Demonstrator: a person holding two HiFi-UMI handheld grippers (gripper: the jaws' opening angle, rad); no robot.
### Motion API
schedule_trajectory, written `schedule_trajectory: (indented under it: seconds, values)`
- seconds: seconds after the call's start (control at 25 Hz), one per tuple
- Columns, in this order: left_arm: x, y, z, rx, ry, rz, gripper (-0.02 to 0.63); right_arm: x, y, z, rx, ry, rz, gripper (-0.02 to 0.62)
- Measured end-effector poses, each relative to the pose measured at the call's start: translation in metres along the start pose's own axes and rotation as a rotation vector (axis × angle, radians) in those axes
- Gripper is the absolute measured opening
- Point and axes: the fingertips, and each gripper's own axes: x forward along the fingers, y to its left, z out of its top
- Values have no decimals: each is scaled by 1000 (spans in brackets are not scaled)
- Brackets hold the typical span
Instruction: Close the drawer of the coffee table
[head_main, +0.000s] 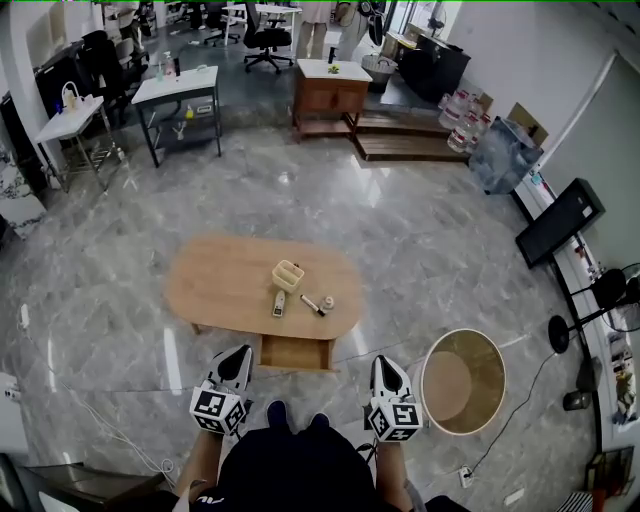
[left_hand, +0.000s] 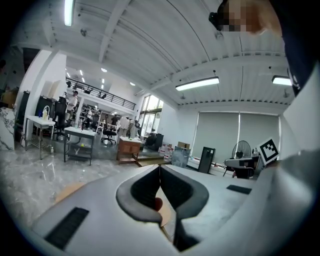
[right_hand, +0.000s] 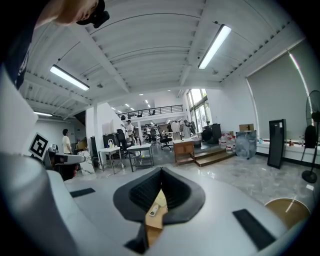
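The oval wooden coffee table (head_main: 225, 285) stands on the marble floor in the head view. Its drawer (head_main: 296, 353) is pulled out from the near side, towards me. My left gripper (head_main: 239, 354) hovers just left of the drawer front, and my right gripper (head_main: 384, 363) is to the drawer's right; both stay clear of it. In the left gripper view the left gripper (left_hand: 160, 168) has its jaws meeting at the tips, with nothing held. The right gripper (right_hand: 161, 171) is likewise shut and empty, with a strip of tabletop and a remote (right_hand: 155, 209) showing through the gap below.
On the tabletop sit a small basket (head_main: 288, 275), a remote (head_main: 279, 304) and a pen (head_main: 313, 305). A round wooden side table (head_main: 490, 385) stands to the right of my right gripper. Desks, chairs and a wooden cabinet (head_main: 331, 93) are far behind.
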Motion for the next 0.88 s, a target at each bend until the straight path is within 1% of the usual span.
schedule_trajectory:
  seconds: [0.16,0.4,0.52,0.6,0.72,0.88]
  values:
    - [6,-3,1,-5,-4,8,25,1,-7,-2,7,6,6,26]
    - [17,-17,2,-2,4,29,25,9,-29,4,15,13,28,26]
    - [19,-22,-5,-13,11,45,25,10,-37,1,21,21,40,26]
    - [21,-26,-12,-14,15,50,25,10,-40,0,5,23,52,26]
    - [24,-29,-19,-9,25,65,25,12,-46,-8,-10,46,58,26]
    - [20,-29,-30,-14,36,87,25,10,-51,-27,17,78,62,26]
